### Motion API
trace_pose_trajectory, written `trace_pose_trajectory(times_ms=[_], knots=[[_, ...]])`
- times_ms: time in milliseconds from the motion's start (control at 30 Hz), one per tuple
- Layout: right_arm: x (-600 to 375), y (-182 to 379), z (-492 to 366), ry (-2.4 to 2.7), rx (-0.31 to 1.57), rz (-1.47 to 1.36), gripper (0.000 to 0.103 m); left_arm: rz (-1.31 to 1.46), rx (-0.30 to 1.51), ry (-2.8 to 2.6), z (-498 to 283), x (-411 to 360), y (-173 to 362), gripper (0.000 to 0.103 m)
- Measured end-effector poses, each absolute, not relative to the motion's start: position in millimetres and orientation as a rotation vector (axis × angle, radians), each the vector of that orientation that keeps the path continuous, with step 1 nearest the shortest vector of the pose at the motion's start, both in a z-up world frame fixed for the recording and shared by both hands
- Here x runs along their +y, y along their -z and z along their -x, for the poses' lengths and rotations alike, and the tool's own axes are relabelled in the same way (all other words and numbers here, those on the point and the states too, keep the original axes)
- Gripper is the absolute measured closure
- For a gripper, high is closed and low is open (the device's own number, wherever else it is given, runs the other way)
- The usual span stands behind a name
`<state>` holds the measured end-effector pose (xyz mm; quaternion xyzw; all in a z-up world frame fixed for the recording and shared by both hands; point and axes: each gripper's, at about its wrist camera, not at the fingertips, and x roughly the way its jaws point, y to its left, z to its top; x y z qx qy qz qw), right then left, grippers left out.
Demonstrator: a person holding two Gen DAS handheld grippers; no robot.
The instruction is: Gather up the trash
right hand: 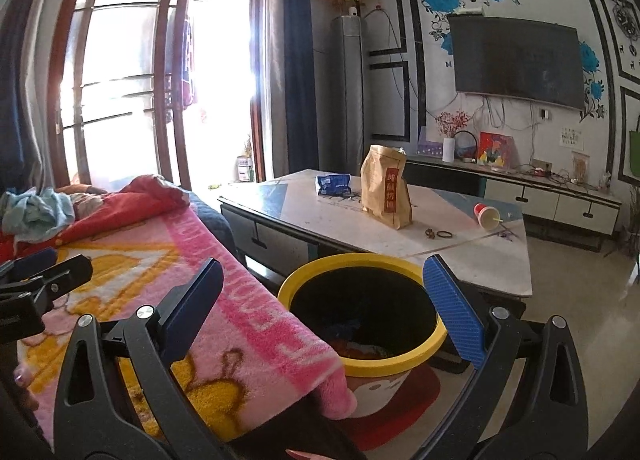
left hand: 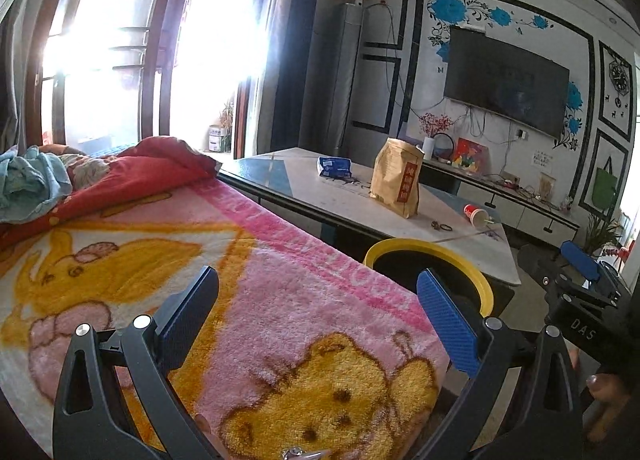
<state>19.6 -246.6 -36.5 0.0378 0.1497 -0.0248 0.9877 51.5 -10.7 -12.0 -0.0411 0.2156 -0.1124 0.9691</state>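
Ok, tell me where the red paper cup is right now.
The red paper cup lies tipped on its side near the right end of the coffee table, right of the brown paper bag and beyond the yellow-rimmed bin.

A yellow-rimmed trash bin with a black inside is standing upright on the floor just beside the near edge of the coffee table, with some orange and blue refuse showing at its bottom. On the table, a brown paper snack bag with a red label is standing upright near the middle. A blue and white packet is lying flat toward the far edge. A red paper cup with a straw is lying on its side by the right edge, its mouth facing the near right corner.
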Motion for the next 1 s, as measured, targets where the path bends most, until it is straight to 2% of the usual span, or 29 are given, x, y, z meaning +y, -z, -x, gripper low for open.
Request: trace_pose_trajectory(times_ms=[1000], knots=[[-242.8, 36.7, -17.4, 0.048, 0.299, -0.073, 0.011, 0.099, 0.43, 0.233, -47.3, -10.1, 10.4, 0.006]])
